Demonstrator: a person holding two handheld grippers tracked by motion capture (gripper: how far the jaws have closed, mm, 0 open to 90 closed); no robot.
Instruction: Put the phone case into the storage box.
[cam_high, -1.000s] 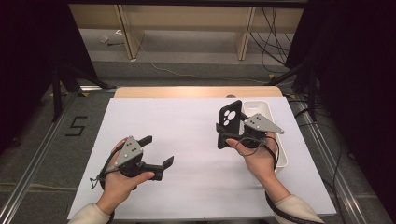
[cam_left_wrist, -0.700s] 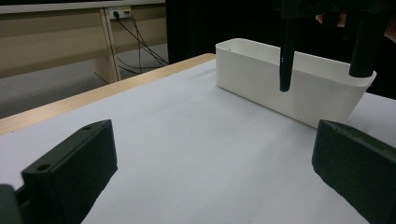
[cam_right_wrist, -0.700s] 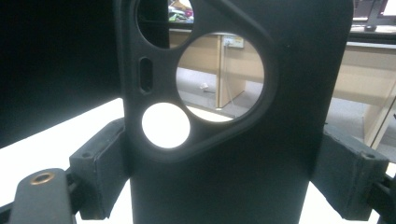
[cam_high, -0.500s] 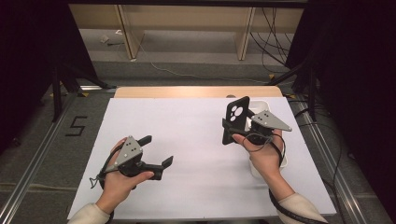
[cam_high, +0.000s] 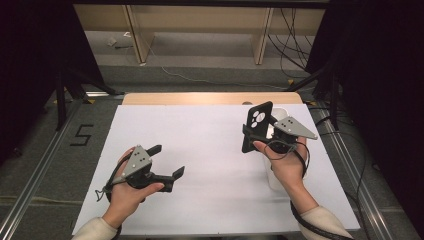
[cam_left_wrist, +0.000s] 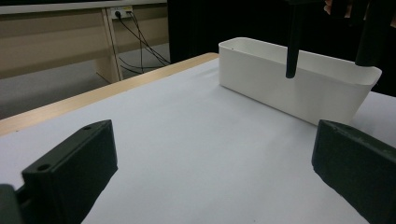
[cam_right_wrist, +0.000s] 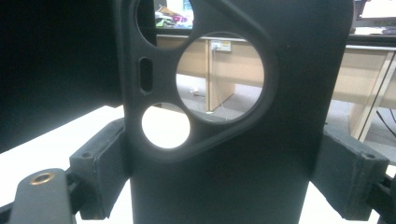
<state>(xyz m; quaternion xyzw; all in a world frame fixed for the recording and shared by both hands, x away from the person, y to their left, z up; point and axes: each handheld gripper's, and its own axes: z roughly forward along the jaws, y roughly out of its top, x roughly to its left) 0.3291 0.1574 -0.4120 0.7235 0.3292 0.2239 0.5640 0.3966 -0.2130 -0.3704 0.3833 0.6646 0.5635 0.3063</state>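
Left claw (cam_high: 165, 162) sits low over the white table (cam_high: 210, 150), near its left front part. Jaws wide apart, nothing between them. In the left gripper view both black jaws rise from the bottom corners with bare white table surface between. My left hand (cam_high: 125, 192) wraps the body, grey plate on top.

Mid table: bare white sheet. Wooden edge strip (cam_high: 200, 98) runs along the far side.

Right side: right claw (cam_high: 257, 137) is raised off the table, holding the black phone case (cam_high: 258, 125). Jaws clamp the case across its width, one pad on each long edge; the right gripper view shows the pads (cam_right_wrist: 100, 161) pressed against both sides of the case (cam_right_wrist: 224, 177). Case stands upright, camera cutouts at the top end. Through the big round cutout I see the room's wooden furniture behind; through the small one, white table. My right hand (cam_high: 287, 165) grips the body from below, cable trailing along the sleeve.

White tray (cam_left_wrist: 299, 81), long and rectangular, lies on the table's right part, under and behind my right hand in the high view (cam_high: 280, 117). Case hangs above the tray's near end, not touching it: in the left gripper view its thin dark edge (cam_left_wrist: 293, 42) ends above the tray rim.
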